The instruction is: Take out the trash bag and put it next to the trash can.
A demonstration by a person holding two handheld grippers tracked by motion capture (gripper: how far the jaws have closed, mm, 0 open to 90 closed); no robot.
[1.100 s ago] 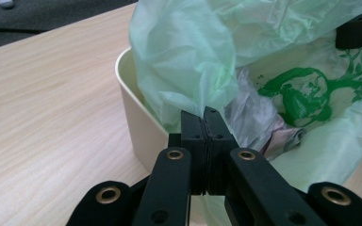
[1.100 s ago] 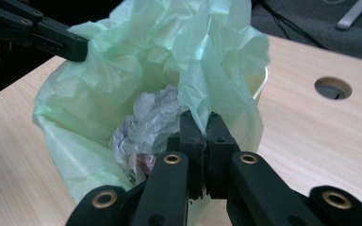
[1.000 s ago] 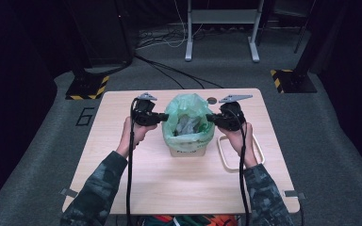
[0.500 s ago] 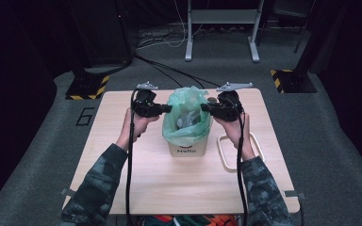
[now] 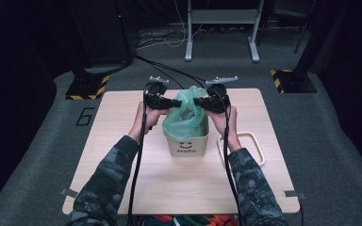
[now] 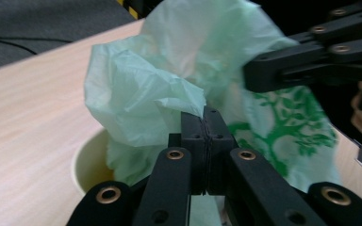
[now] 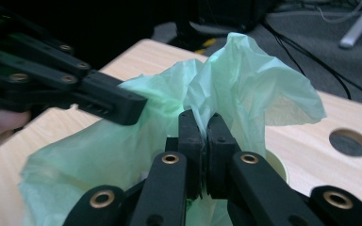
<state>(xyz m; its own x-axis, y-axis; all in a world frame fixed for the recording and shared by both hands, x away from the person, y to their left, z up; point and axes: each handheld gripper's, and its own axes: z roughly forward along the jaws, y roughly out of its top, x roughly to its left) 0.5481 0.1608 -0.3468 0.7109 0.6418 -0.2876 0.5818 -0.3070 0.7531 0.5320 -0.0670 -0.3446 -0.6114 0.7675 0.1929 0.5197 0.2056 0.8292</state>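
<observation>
Green plastic: from above, a bag (image 5: 185, 113) lines a cream bin (image 5: 187, 143) mid-worktop (image 5: 122, 122), stretched between the left claw (image 5: 179, 102) and right claw (image 5: 195, 101), which face each other, level, forearms flanking the bin. Left gripper view: the left claw (image 6: 206, 117) is clamped on the bag's (image 6: 141, 103) rim. Right gripper view: the right claw (image 7: 201, 123) pinches the opposite edge of the bag (image 7: 245, 84), which rises above it.

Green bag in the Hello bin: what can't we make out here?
- Inside of the green bag: hidden in the high view by its own gathered film, and in both gripper views.
- White bin rim: mostly covered by the bag in the left gripper view.
- Film between the pads of the left tool and right tool: shut jaws hide it.
- White frame: partly behind the right forearm, high view.
</observation>
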